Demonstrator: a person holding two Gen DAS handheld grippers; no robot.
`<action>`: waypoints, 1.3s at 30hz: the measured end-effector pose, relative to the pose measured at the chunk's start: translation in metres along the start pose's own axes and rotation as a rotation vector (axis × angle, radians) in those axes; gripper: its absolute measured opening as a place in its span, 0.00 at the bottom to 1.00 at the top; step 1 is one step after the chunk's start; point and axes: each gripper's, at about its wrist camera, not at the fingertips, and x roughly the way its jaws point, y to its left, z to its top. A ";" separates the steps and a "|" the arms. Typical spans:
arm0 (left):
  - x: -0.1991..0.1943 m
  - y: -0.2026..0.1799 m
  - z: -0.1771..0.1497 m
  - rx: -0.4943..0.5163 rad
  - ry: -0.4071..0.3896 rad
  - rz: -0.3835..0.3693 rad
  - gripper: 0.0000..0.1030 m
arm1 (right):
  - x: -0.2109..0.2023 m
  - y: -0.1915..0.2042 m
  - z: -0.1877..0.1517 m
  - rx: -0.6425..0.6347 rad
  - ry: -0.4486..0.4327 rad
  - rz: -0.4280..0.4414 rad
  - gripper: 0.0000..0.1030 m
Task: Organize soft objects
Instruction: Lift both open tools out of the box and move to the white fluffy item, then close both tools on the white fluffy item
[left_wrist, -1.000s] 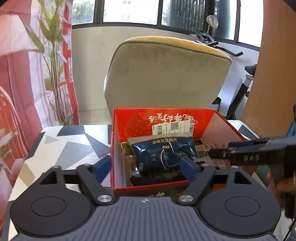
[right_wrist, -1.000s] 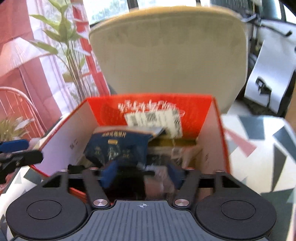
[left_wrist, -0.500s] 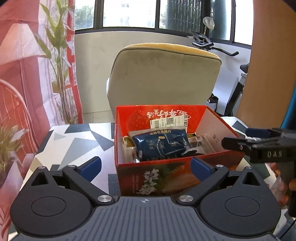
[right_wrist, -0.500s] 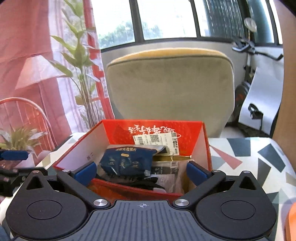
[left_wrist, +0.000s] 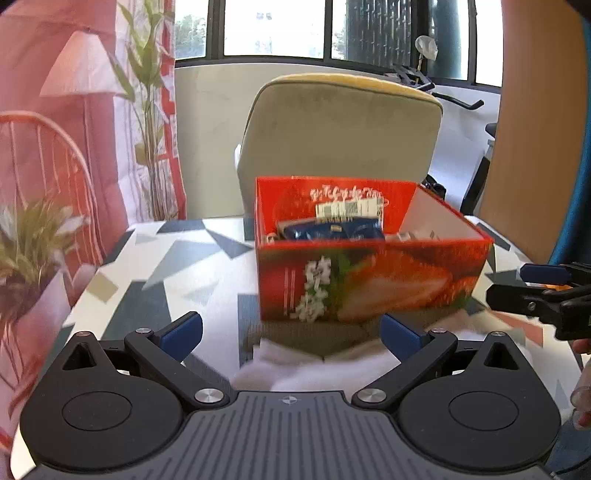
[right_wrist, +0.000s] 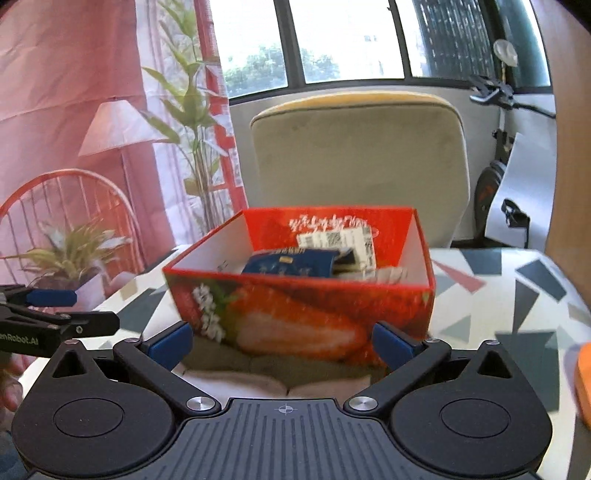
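Observation:
A red strawberry-print box (left_wrist: 369, 284) (right_wrist: 299, 314) stands on the patterned table. A dark blue soft packet (left_wrist: 332, 230) (right_wrist: 291, 264) and other packs lie inside it. A white and olive cloth (left_wrist: 317, 354) (right_wrist: 240, 373) lies on the table in front of the box. My left gripper (left_wrist: 291, 330) is open and empty above this cloth. My right gripper (right_wrist: 282, 341) is open and empty before the box; it also shows at the right of the left wrist view (left_wrist: 543, 291).
A beige chair (left_wrist: 340, 136) stands behind the table. A potted plant (left_wrist: 29, 251) and a red wire chair (right_wrist: 66, 206) are at the left. An orange object (right_wrist: 583, 376) sits at the right table edge. An exercise bike (right_wrist: 498, 155) is at the back right.
Both grippers have pulled back from inside the box to in front of it, and they now stand wide open. The cloth has come into view.

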 end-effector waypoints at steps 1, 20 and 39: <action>-0.001 -0.001 -0.005 -0.003 -0.001 0.004 1.00 | -0.003 0.000 -0.005 0.007 -0.001 -0.001 1.00; 0.016 0.007 -0.048 -0.090 0.108 0.106 1.00 | 0.037 -0.004 -0.072 -0.069 0.133 -0.184 0.68; 0.025 0.009 -0.043 -0.109 0.111 0.117 1.00 | 0.033 -0.012 -0.088 -0.058 0.181 -0.084 0.39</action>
